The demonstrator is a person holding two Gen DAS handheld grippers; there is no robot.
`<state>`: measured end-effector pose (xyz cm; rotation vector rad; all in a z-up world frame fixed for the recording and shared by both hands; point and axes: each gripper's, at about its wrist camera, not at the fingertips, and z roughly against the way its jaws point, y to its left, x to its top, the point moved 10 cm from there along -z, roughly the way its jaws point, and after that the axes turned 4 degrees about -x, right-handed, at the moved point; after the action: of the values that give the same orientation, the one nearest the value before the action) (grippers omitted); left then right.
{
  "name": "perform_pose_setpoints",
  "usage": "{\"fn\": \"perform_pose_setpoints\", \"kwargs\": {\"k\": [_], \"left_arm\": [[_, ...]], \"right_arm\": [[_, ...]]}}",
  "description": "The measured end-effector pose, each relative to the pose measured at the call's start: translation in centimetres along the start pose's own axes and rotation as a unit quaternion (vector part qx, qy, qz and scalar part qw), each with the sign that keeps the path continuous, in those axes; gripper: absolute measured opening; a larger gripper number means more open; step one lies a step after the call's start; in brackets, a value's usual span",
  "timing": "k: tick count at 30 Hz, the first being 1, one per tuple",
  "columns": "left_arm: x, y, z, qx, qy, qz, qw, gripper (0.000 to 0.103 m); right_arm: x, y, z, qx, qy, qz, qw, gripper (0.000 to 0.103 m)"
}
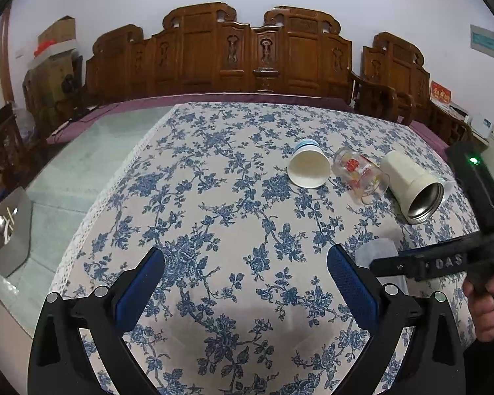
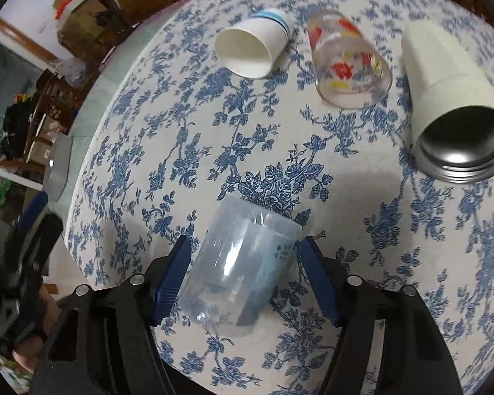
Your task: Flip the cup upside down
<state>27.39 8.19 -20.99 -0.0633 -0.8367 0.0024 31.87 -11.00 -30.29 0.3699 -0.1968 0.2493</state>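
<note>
The right hand-held gripper straddles a translucent plastic cup, fingers wide, pads just beside its sides; contact is unclear. The left hand-held gripper hangs wide open above the surface, holding nothing.

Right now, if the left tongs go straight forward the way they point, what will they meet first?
Probably only the flowered tablecloth. The open left tongs point at bare cloth; the paper cup lies right of that line, though depth is hard to judge.
</note>
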Motion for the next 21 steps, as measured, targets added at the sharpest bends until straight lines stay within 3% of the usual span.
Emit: {"fn": "perform_pose_setpoints", "kwargs": {"k": [10,14,17,21], "left_arm": [[-0.1,-0.1,-0.1,-0.006,0.003,0.0,1.0,0.095],[-0.2,-0.1,-0.1,-0.006,0.004,-0.001,1.0,0.095],[-0.2,-0.2,-0.1,-0.004,0.005,-0.003,1.0,0.095],[-0.4,-0.4,-0.4,-0.007,0.009,-0.003,0.9999,0.095]], "right_arm": [[0.8,-0.8,-1.5,0.031,0.043,-0.042,0.998,0.071],[1.0,-0.9,-1.7,0.039,0.047,-0.048,0.997,0.064],[1.2,-0.9,-1.5,0.041,0.042,-0.042,0.997,0.062],[2.1,-0.9,0.1,0.03,-0.014,-0.022,0.999,0.062]]}}
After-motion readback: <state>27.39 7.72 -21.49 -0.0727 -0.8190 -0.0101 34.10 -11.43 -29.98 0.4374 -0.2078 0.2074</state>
